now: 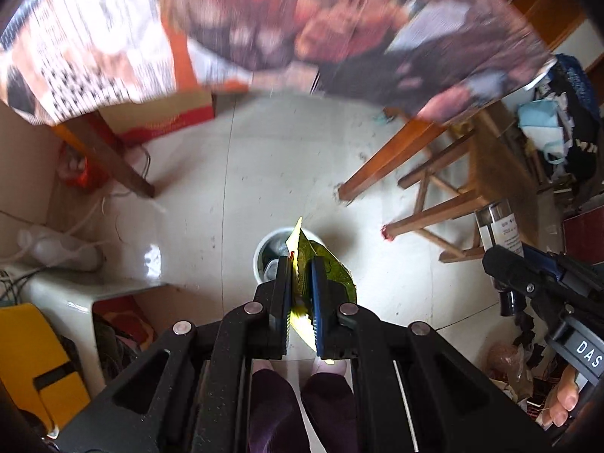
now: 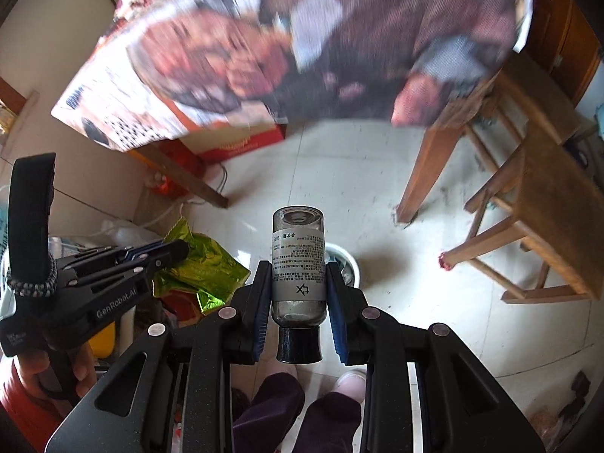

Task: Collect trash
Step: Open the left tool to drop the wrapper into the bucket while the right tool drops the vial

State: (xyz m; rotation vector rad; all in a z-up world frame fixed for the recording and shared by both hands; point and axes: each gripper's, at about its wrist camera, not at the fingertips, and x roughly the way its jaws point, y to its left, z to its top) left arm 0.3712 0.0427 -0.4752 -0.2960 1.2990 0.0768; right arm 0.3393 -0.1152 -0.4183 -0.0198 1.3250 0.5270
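My left gripper (image 1: 301, 264) is shut on a green-yellow foil wrapper (image 1: 332, 271) and holds it above a small white bin (image 1: 264, 243) on the floor. The wrapper also shows in the right wrist view (image 2: 204, 264), with the left gripper (image 2: 177, 249) on it. My right gripper (image 2: 298, 264) is shut on a clear bottle (image 2: 298, 260) with a white label and a black cap, cap toward the camera. The bin (image 2: 349, 264) lies just beyond and right of the bottle. The right gripper shows at the right edge of the left wrist view (image 1: 490, 260).
A table with a patterned cloth (image 1: 264, 19) hangs over the far floor, its wooden legs (image 1: 113, 158) slanting down. A wooden stool (image 2: 536, 219) stands right. A red box (image 2: 245, 143) sits under the table. A white stool (image 1: 75, 287) and power strip (image 1: 56, 245) lie left.
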